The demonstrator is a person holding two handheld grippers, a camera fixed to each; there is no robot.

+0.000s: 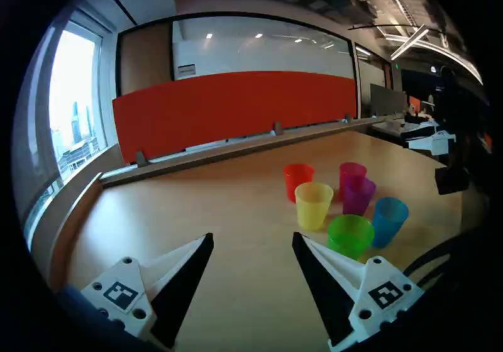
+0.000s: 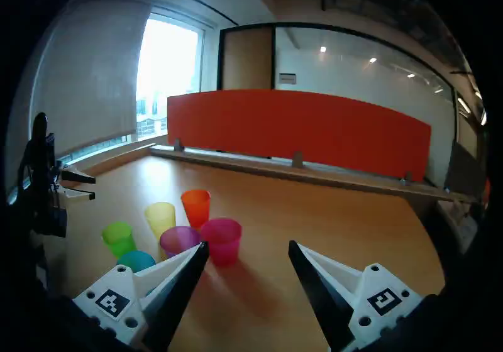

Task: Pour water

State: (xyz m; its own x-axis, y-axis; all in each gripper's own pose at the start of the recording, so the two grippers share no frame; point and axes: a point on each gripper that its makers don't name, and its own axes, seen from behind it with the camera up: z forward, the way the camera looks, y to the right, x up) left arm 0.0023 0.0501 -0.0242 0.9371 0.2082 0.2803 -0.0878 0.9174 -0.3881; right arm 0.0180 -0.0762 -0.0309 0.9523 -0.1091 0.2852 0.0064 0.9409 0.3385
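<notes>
no legible text, wall sign (image 1: 186, 71) too small to read

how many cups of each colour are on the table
orange cup: 1
yellow cup: 1
green cup: 1
blue cup: 1
purple cup: 1
pink cup: 1
total: 6
</notes>
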